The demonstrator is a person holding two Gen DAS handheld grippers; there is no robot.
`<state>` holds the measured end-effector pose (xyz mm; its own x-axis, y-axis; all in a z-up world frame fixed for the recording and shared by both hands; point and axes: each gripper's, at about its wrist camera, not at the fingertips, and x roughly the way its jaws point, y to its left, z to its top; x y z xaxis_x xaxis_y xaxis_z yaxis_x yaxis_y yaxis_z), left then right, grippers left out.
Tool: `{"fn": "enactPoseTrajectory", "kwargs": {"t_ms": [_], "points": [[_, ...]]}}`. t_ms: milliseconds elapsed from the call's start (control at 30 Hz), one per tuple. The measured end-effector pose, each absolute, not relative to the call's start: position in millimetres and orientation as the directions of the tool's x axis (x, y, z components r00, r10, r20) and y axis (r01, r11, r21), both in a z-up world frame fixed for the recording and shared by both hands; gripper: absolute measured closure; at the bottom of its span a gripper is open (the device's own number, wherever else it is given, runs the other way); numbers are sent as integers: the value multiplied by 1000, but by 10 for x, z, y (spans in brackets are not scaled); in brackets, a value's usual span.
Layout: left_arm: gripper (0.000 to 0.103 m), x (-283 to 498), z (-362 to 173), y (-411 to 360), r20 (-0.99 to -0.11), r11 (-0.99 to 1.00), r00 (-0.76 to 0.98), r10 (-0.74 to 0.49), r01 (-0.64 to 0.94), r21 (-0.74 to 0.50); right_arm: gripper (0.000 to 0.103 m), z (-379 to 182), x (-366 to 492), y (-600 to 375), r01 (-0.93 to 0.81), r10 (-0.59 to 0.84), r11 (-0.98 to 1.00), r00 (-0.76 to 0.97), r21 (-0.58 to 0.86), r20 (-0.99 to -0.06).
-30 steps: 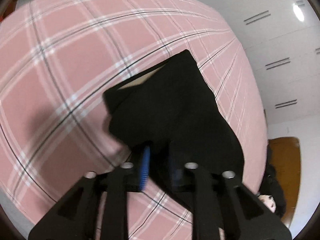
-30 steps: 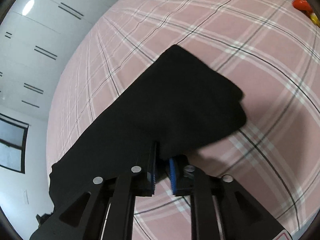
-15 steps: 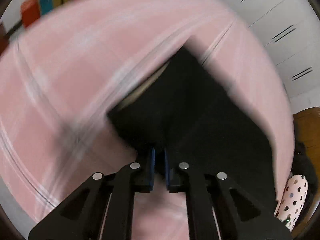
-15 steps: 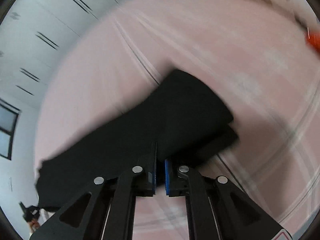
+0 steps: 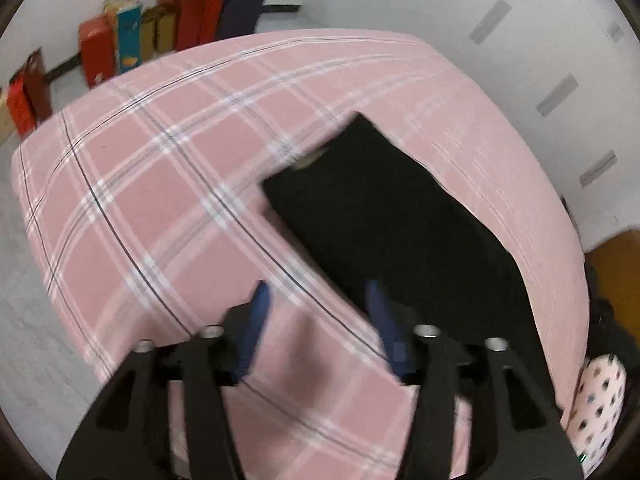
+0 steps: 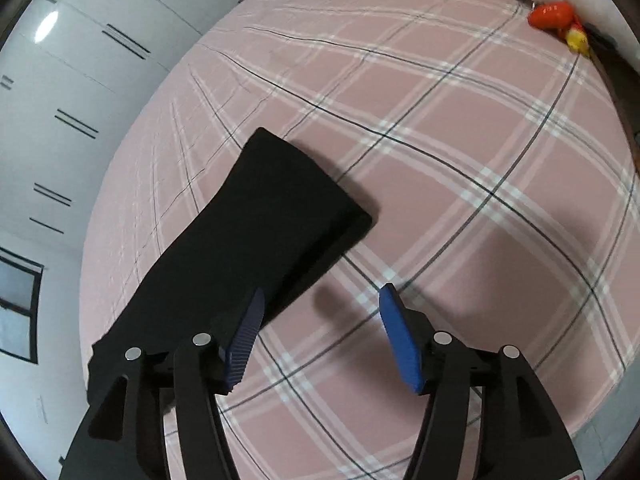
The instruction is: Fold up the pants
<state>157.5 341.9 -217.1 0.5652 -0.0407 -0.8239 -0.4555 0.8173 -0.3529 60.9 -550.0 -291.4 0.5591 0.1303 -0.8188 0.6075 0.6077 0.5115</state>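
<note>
Black pants (image 5: pixel 392 216) lie folded lengthwise on a pink plaid bed (image 5: pixel 168 184). A tan label shows at the waistband's far end in the left wrist view. My left gripper (image 5: pixel 318 298) hovers above the pants' near left edge, its jaws opening, with only bedsheet between the blue pads (image 5: pixel 256 320). In the right wrist view the pants (image 6: pixel 256 232) run from centre to lower left. My right gripper (image 6: pixel 322 300) is over their near right edge, its jaws opening, with nothing gripped; its left pad (image 6: pixel 246 332) overlaps the cloth in the view.
Red and blue boxes (image 5: pixel 132 36) stand on the floor past the bed's far edge. A dotted cushion (image 5: pixel 596 396) lies at lower right. An orange toy (image 6: pixel 554 16) sits at the bed's far corner. White wardrobe doors (image 6: pixel 80 80) line the left side.
Both grippers were shut on the pants' near edge and have let it go and spread wide. The left one has pulled back and up, so more of the bed shows.
</note>
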Motion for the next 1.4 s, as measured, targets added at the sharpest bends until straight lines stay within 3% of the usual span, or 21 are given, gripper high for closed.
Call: {"fn": "enactPoseTrajectory", "kwargs": {"t_ms": [67,200,300,367,400,433,533,633,800,1067,1400], "points": [[35,1501,-2069,3005,-824,859,567,-24,-410,-307,43,-2963,669,-5534,601,152,575,589,556,-794],[35,1446,-2099,2440,-830,886,550,-96,-333,-324,28,-3090,850,-5610,596,168,514,635,617,-754],[34,1431,-2164,2053,-839,888,523,-149,-302,-347,26,-3119,979,-5664,591,156,489,665,642,-731],[33,1422,-2209,1847,-845,893,507,-173,-282,-352,47,-3136,1062,-5694,596,153,498,655,630,-740],[33,1399,-2230,1716,-849,896,494,-189,-267,-355,82,-3159,1116,-5682,588,175,498,652,637,-738],[33,1398,-2252,1635,-854,902,483,-194,-254,-349,85,-3124,1157,-5655,584,171,510,650,631,-740],[33,1351,-2213,1408,-862,944,479,-165,-176,-278,85,-2807,1219,-5451,508,147,603,686,615,-712],[33,1294,-2157,1309,-862,969,487,-138,-115,-220,85,-2244,1403,-4881,313,228,725,732,614,-642],[32,1244,-2157,1524,-859,949,486,-162,-161,-270,85,-1859,1885,-3806,67,384,809,692,584,-611],[32,1077,-2070,1976,-839,927,523,-148,-221,-301,85,-1966,2392,-2685,-25,458,825,613,564,-644],[32,1030,-2057,2273,-828,918,547,-125,-253,-306,85,-2242,2350,-1734,-118,475,868,479,482,-738]]}}
